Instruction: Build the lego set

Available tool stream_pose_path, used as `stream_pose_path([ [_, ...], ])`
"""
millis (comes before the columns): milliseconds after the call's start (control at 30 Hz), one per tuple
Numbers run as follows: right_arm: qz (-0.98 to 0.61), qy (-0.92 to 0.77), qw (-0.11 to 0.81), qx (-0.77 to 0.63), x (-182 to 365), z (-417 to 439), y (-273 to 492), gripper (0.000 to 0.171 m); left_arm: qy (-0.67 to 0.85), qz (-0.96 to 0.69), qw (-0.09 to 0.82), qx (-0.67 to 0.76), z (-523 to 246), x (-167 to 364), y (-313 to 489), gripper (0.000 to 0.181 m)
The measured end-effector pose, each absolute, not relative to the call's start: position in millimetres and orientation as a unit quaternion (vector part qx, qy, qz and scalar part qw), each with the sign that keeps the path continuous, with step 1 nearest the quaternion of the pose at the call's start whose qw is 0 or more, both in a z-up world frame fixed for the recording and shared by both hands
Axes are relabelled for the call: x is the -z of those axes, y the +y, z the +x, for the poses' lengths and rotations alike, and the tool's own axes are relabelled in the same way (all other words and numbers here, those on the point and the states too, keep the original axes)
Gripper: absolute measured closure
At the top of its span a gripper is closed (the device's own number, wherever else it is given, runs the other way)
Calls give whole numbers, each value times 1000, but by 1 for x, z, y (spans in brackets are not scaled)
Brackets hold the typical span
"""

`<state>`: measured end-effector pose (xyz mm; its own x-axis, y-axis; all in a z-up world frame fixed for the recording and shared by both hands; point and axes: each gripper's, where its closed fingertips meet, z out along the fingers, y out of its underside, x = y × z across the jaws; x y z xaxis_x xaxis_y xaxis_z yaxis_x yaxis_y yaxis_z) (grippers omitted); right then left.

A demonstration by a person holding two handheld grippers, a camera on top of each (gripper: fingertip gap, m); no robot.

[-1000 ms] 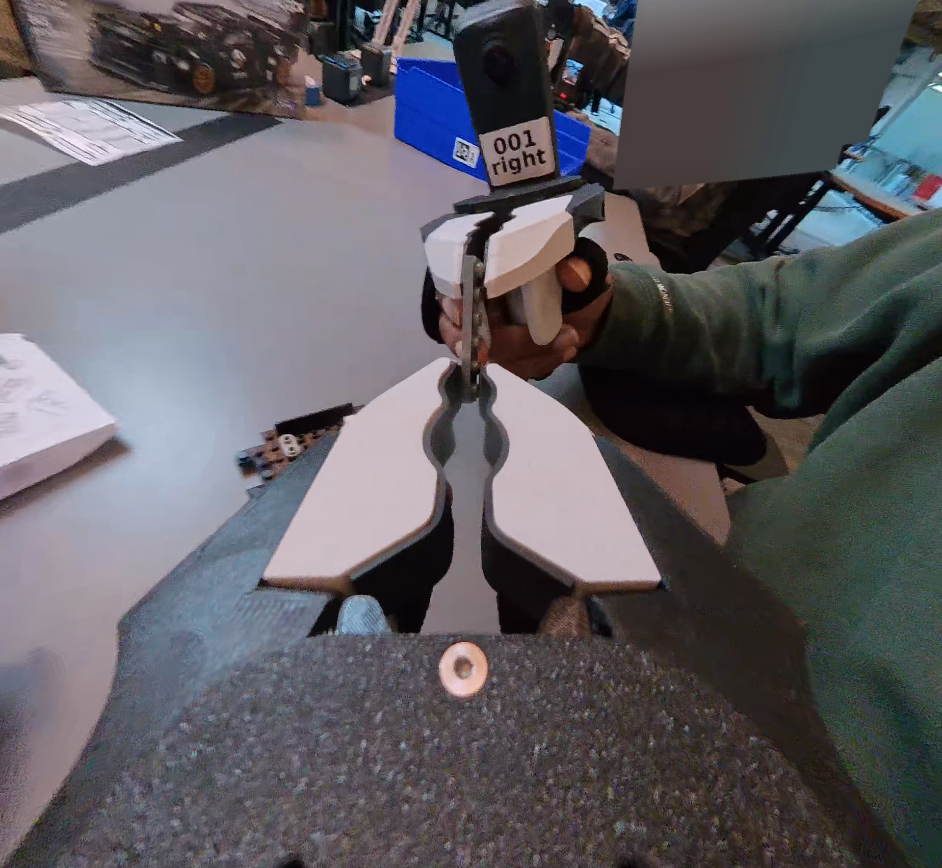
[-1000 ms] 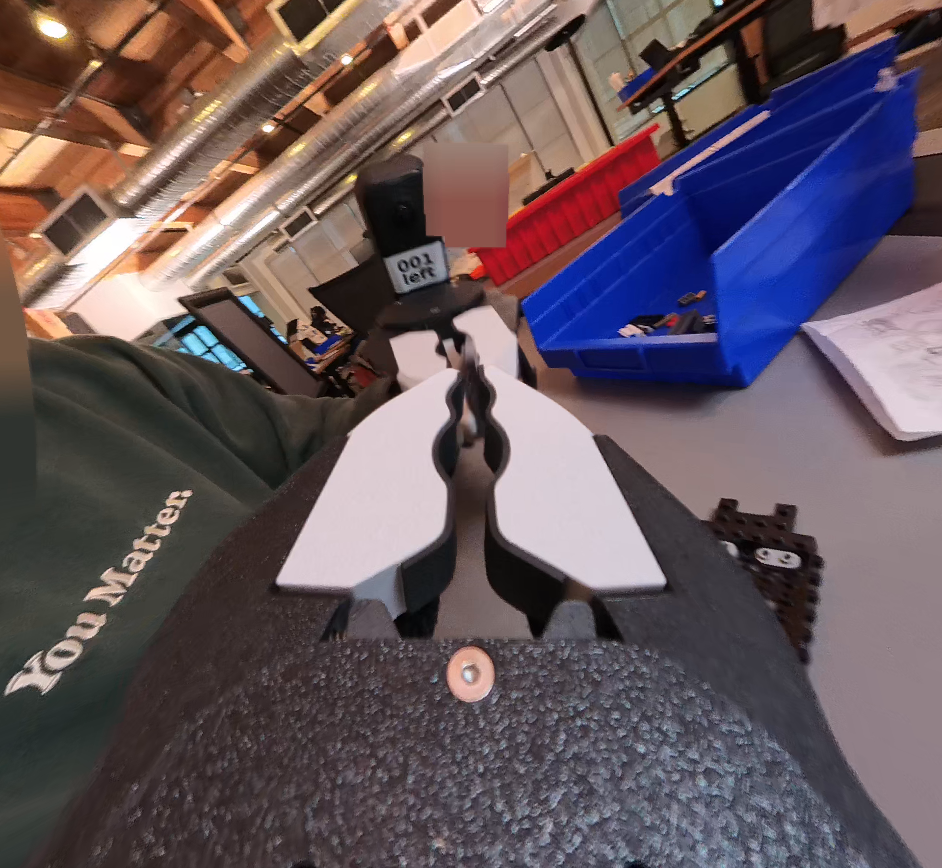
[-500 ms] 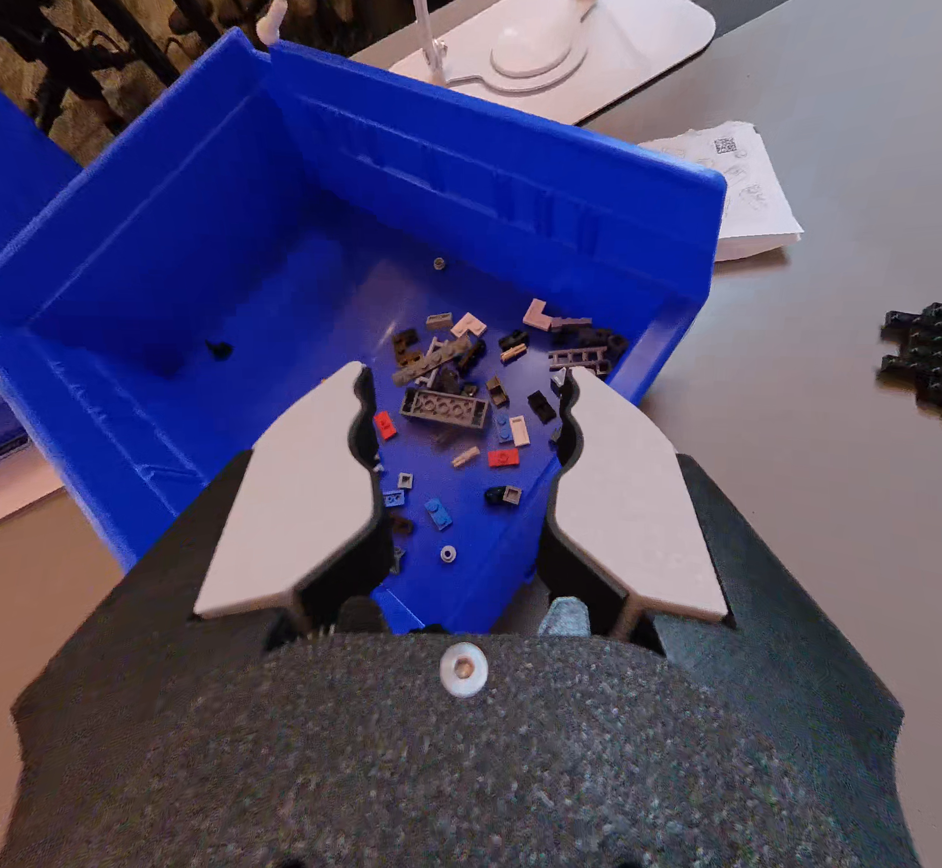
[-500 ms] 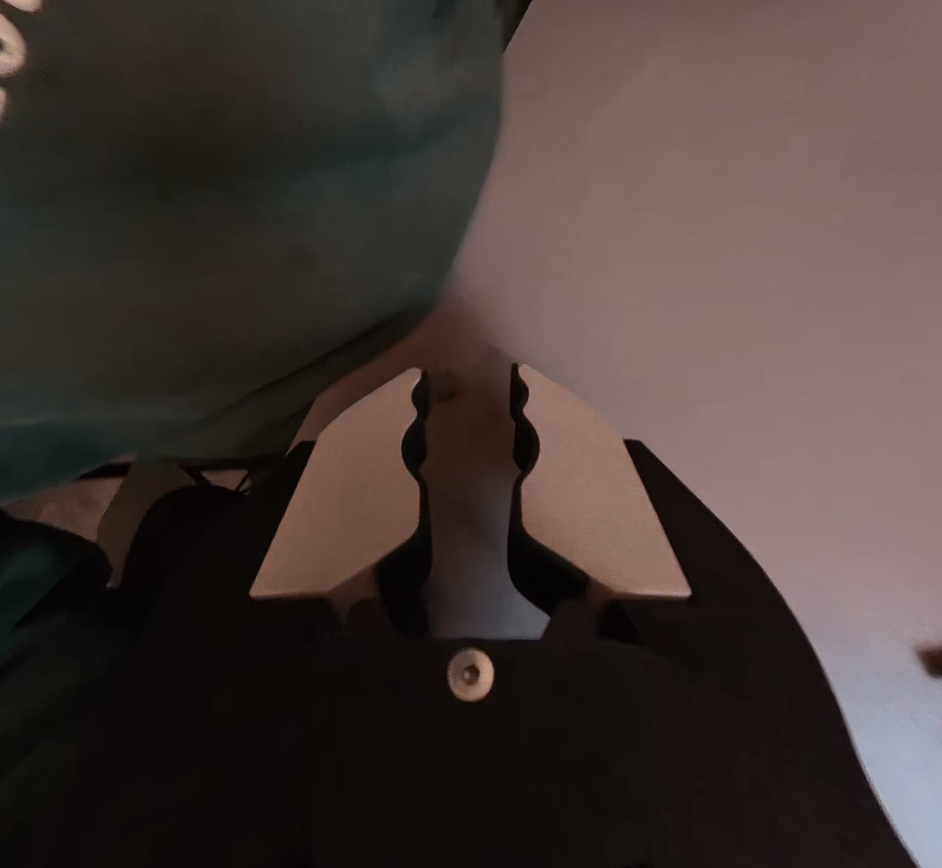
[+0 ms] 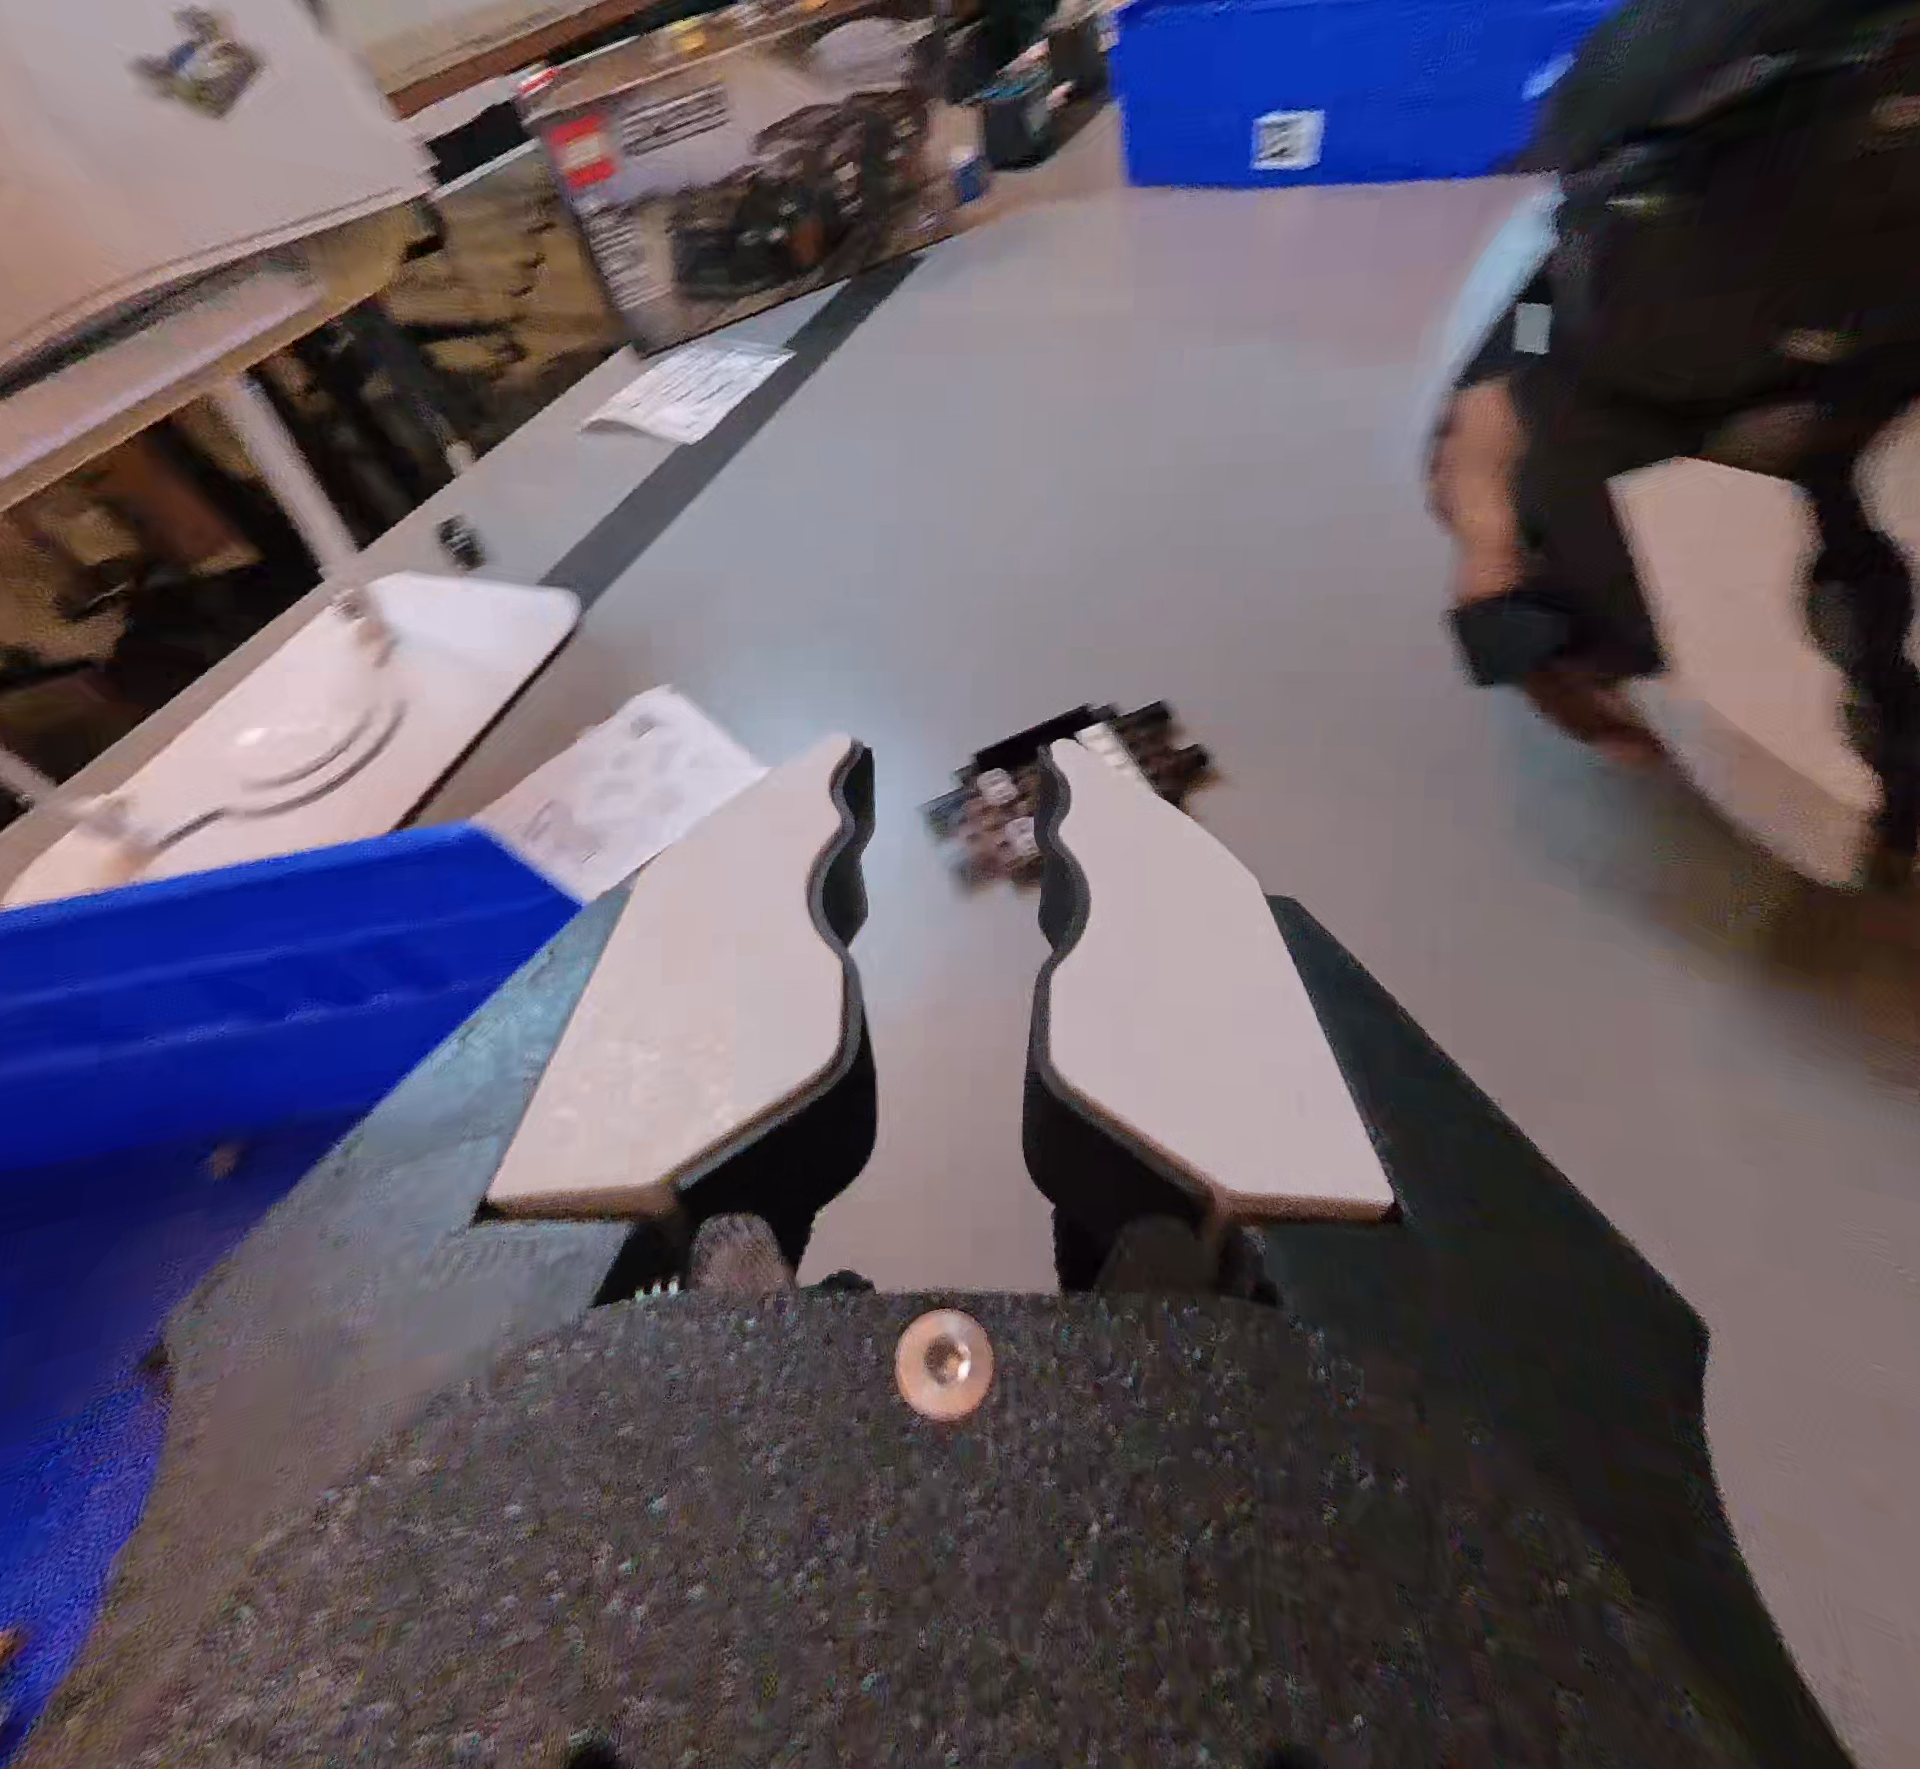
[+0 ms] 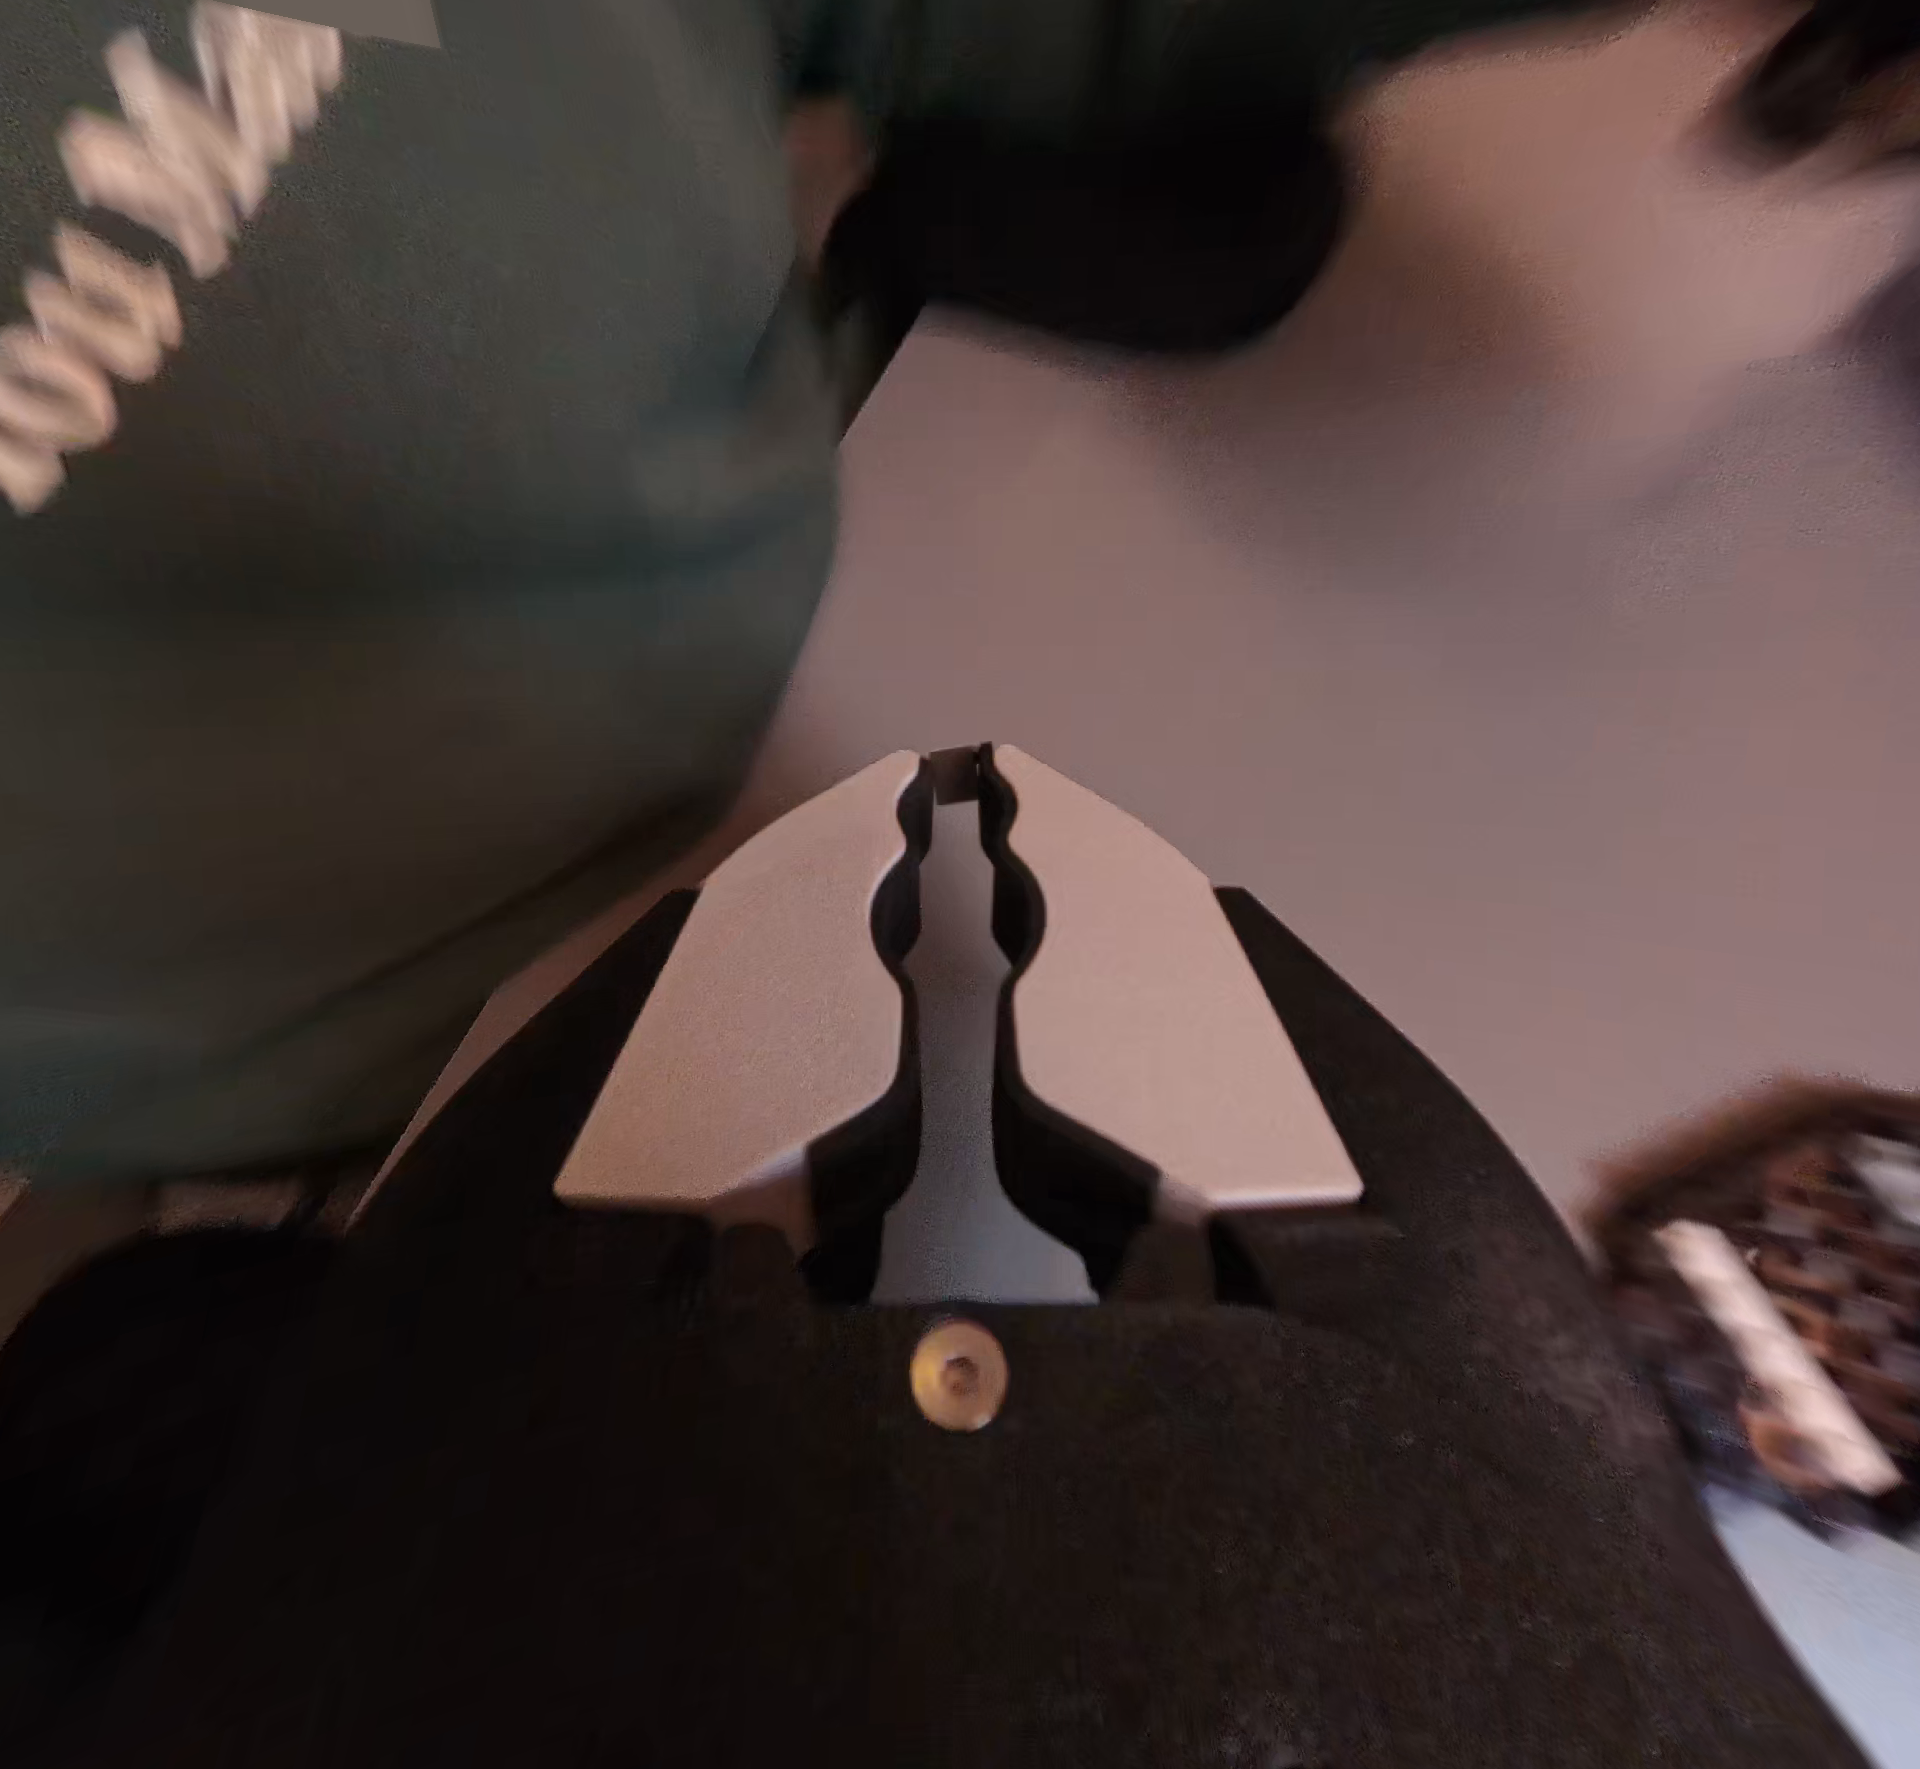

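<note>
Right claw (image 6: pixel 958 763) pinches a small dark piece (image 6: pixel 954 774); left claw (image 5: pixel 954 769) gapes empty above the table (image 5: pixel 1091 431).

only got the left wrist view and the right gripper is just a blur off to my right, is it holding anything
observer: yes, in the right wrist view the right gripper is pinched on a small dark piece at its very fingertips.
operator: what's in front of it
observer: the gray table, with the person's green sweatshirt filling the left of that view.
operator: can it see the thing ahead of my fingers
observer: yes, the black brick assembly shows blurred at its lower right, apart from its fingers.
</note>
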<state>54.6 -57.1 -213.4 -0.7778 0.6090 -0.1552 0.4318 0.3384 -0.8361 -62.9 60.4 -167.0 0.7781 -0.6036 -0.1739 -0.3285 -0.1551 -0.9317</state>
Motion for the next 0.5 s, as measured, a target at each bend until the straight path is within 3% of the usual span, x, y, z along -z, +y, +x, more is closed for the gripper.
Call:
stream_pose_path([
  [167, -385, -609, 217, -659, 135, 24, 4, 163, 410, -669, 598, 165, 0, 150, 30, 149],
  [500, -407, -469, 139, -772, 107, 18, 14, 163, 450, -586, 674, -25, 21, 118, 27, 160],
])
